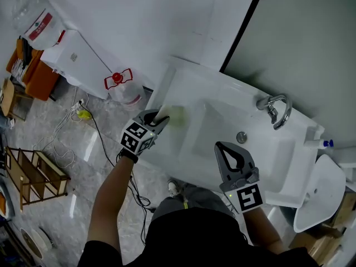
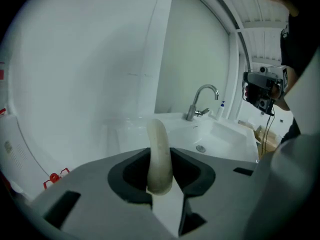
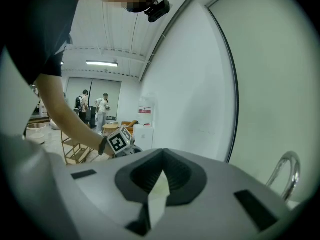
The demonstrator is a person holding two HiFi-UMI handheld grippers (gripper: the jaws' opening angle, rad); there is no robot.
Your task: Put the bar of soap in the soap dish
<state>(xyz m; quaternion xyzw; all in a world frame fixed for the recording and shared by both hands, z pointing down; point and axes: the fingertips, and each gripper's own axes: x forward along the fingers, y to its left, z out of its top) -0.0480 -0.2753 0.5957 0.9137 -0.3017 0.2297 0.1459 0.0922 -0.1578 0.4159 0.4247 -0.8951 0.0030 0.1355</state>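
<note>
At the white sink [image 1: 281, 168], a person leans over the basin with one claw in each hand.

Left claw [image 1: 160, 117]: closed on the bar of soap [image 1: 177, 114]. In the left gripper view the pale, rounded bar stands on edge between the two jaws, which press on its lower part, while its upper end rises clear above them. In the head view the bar is over the flat left ledge of the sink, beside the basin's left edge. Whether it touches the ledge cannot be told. A soap dish cannot be made out with certainty in any view.

Right claw [image 1: 225, 149]: jaws drawn together at the tips, nothing between them. It is over the front rim of the basin, well apart from the soap, and points toward the wall.

Fixed items:
- A chrome faucet [image 1: 275, 110] stands at the back of the sink.
- A round drain [image 1: 241, 137] lies in the basin between the faucet and the right claw.
- A small white bottle with a blue cap [image 1: 318, 143] sits at the sink's far right corner.

On the floor to the left are a clear water jug with a red handle [image 1: 123, 87], a black cable [image 1: 103, 143] and a low wooden rack [image 1: 33, 171].
</note>
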